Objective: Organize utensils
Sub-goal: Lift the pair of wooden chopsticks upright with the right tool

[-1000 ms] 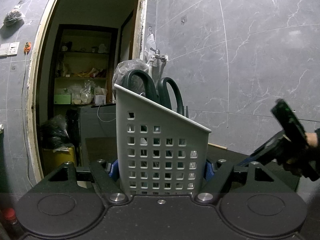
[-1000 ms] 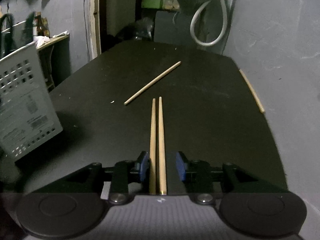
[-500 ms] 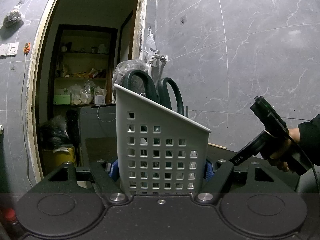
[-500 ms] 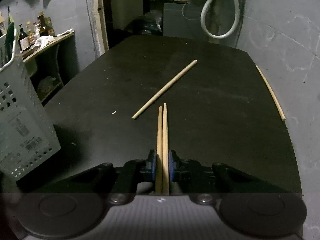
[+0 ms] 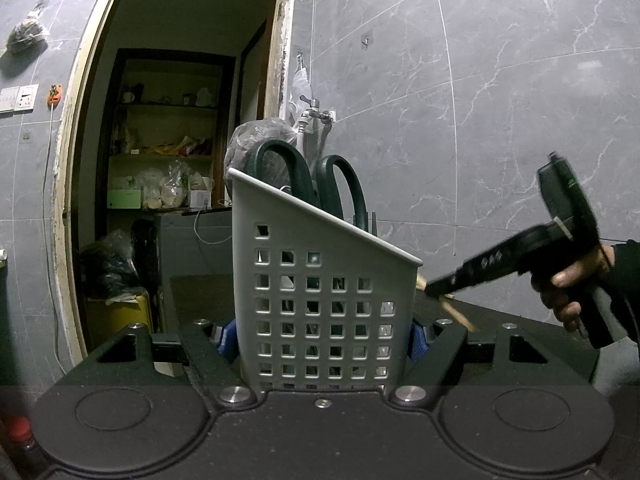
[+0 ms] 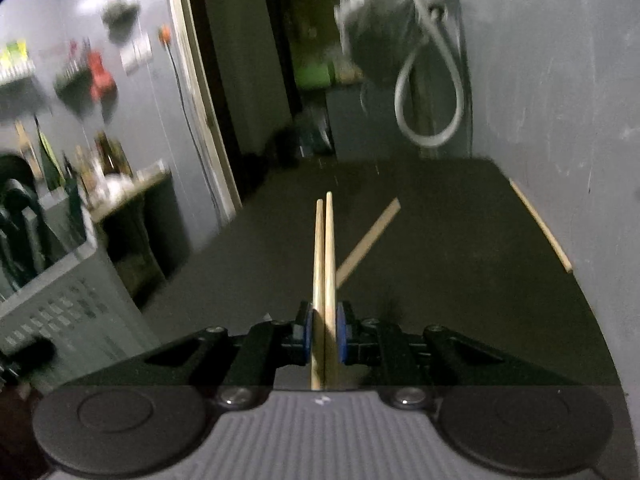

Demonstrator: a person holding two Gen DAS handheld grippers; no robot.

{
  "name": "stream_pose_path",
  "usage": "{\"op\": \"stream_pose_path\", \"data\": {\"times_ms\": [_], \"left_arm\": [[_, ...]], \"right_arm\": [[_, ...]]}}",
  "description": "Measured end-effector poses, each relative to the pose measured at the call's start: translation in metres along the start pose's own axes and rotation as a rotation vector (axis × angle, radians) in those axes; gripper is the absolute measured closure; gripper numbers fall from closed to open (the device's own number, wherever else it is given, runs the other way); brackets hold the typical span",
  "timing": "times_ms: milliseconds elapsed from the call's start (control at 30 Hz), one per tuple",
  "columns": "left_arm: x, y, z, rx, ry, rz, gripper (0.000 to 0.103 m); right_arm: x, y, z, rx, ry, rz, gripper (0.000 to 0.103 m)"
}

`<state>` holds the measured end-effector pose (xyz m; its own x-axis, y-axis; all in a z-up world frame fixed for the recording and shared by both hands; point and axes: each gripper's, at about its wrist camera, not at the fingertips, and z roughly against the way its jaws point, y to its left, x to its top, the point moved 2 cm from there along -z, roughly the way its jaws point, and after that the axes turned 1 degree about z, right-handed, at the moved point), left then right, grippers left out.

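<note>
The chopsticks (image 6: 325, 264), now pinched by the right gripper (image 6: 324, 328), are lifted off the table (image 6: 460, 280); the basket (image 5: 320, 292) stays clamped by the left gripper (image 5: 320, 338), ready for insertion

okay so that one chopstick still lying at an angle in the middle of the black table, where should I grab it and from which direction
Take the loose chopstick near its middle, coming down from above with the fingers set across its width. It lies flat on the black table, thin and long, so only its two long sides give a pinch, and a mid-length grip should keep it from tipping. The right gripper is shut on a pair of chopsticks, so drop those first.
</note>
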<state>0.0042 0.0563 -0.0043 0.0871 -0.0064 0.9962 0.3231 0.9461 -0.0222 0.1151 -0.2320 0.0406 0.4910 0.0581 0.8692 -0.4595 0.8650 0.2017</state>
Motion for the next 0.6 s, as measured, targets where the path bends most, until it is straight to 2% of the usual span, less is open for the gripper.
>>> {"op": "stream_pose_path", "data": {"times_ms": [267,600], "left_arm": [[-0.001,0.000,0.000,0.001,0.000,0.000,0.026],[0.000,0.000,0.000,0.001,0.000,0.000,0.026]], "right_arm": [[-0.003,0.001,0.021,0.045,-0.225,-0.018,0.089],[0.004,0.012,0.033,0.075,-0.388,-0.008,0.089]]}}
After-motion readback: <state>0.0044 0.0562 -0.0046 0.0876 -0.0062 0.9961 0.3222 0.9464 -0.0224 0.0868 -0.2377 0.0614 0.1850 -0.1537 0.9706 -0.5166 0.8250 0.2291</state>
